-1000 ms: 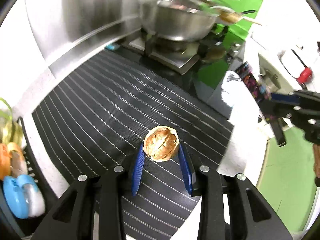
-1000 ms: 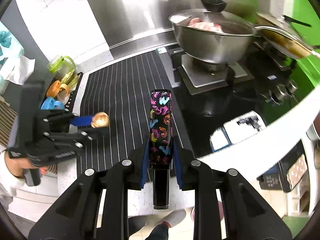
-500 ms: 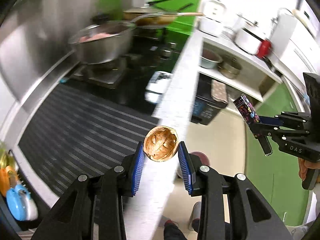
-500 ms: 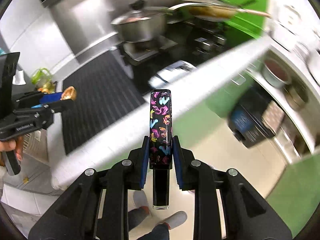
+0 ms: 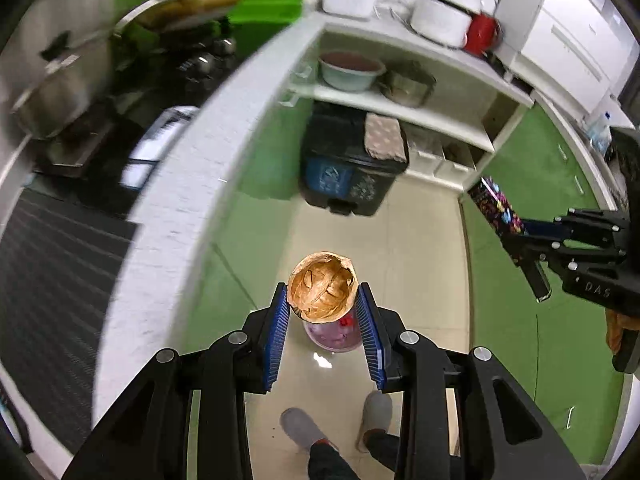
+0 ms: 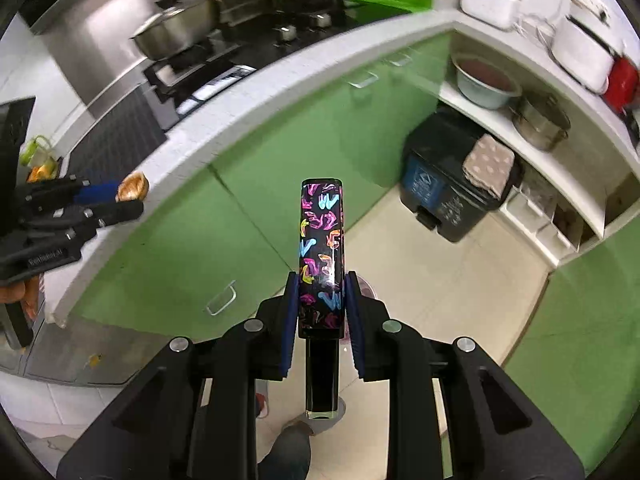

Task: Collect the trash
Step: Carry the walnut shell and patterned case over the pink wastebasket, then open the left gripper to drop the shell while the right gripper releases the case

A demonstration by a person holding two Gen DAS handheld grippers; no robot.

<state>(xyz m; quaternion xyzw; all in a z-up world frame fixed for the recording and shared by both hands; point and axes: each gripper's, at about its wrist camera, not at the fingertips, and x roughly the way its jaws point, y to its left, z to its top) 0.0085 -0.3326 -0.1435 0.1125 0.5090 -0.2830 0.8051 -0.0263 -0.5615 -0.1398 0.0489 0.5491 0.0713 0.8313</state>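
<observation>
Left gripper (image 5: 323, 312) clamped on a walnut shell half (image 5: 322, 287), blue pads pressed against both its sides, hollow brown inside facing the camera. Held out over the tiled floor (image 5: 420, 240), past the white counter edge (image 5: 168, 216). Directly under the shell, partly hidden by it, a small pink bin (image 5: 334, 334) standing on the tiles (contents hard to make out).

Right gripper (image 6: 322, 304) closed on a narrow black tube with coloured scribbles (image 6: 322, 248), gripped near its lower part, printed cap pointing forward and the plain black end sticking back toward the camera. Also over the floor, in front of the green cabinet doors (image 6: 248, 184).

Further off, against the open white shelving (image 5: 404, 108), a black pedal bin (image 5: 352, 168) with a blue label and a spotted cloth (image 5: 384, 136) draped on its lid. Grey slippers (image 5: 298, 428) visible below.
</observation>
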